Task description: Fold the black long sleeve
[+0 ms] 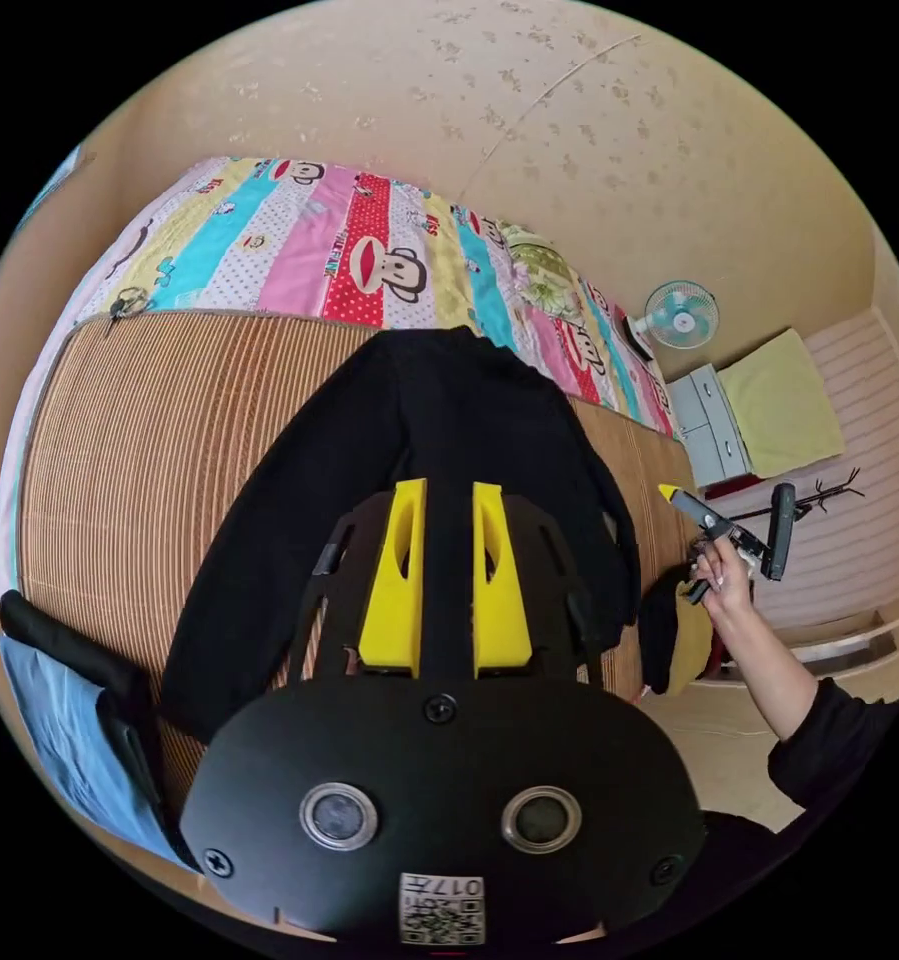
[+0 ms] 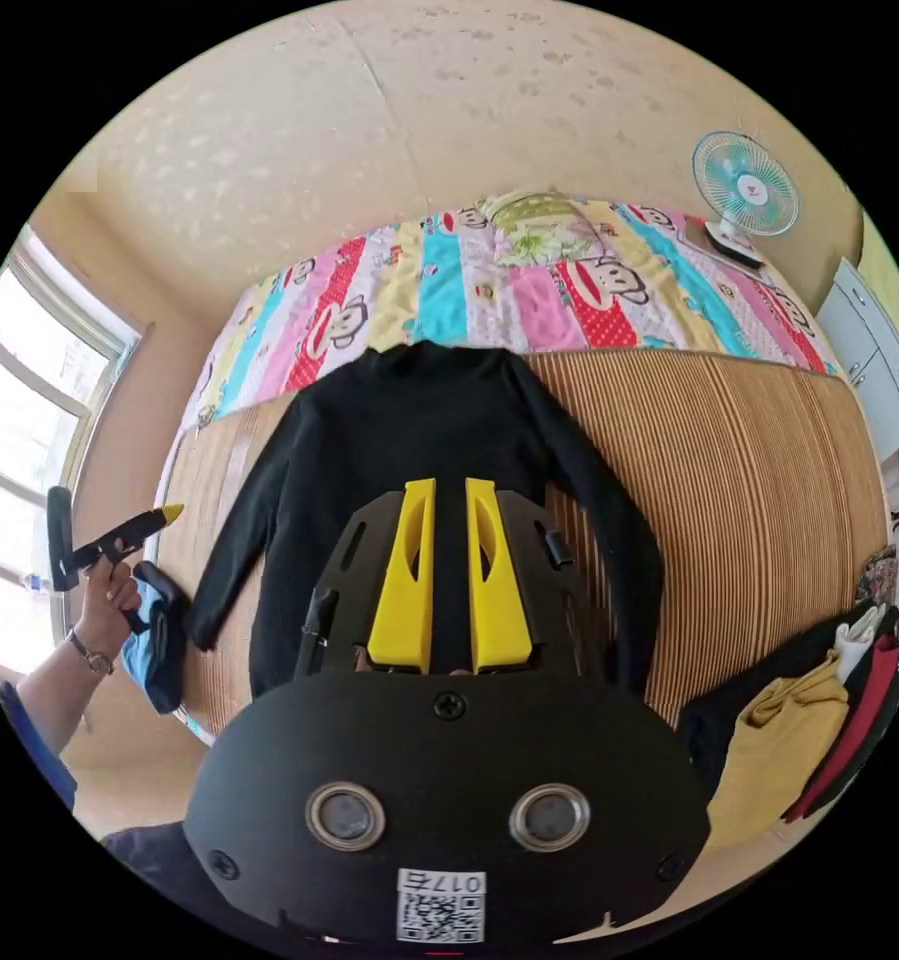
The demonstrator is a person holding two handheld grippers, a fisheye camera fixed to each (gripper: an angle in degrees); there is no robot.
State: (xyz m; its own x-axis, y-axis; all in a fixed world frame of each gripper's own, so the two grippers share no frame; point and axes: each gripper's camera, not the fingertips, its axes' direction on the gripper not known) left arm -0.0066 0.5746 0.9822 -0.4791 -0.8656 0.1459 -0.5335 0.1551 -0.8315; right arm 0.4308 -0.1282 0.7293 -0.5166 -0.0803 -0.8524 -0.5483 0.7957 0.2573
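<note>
Black long sleeve (image 2: 419, 440) lies flat on the bamboo mat (image 2: 749, 480) over the bed, collar toward the cartoon quilt (image 2: 529, 290), sleeves spread down both sides. Left tongs (image 1: 445, 500) & right tongs (image 2: 449, 495) hover above it, each w/ a narrow gap btwn jaws, gripping nothing. Clothes pile (image 2: 799, 720) at mat's edge; fan (image 2: 744, 185) nr the wall.

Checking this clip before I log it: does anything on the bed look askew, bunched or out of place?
Nothing stands out. The black long-sleeve top lies flat on the striped woven bed mat, sleeves angled down at its sides. A heap of yellow, red and dark clothes sits apart at the mat's corner. Both yellow-jawed grippers hover above, left and right, gripping nothing.
</note>
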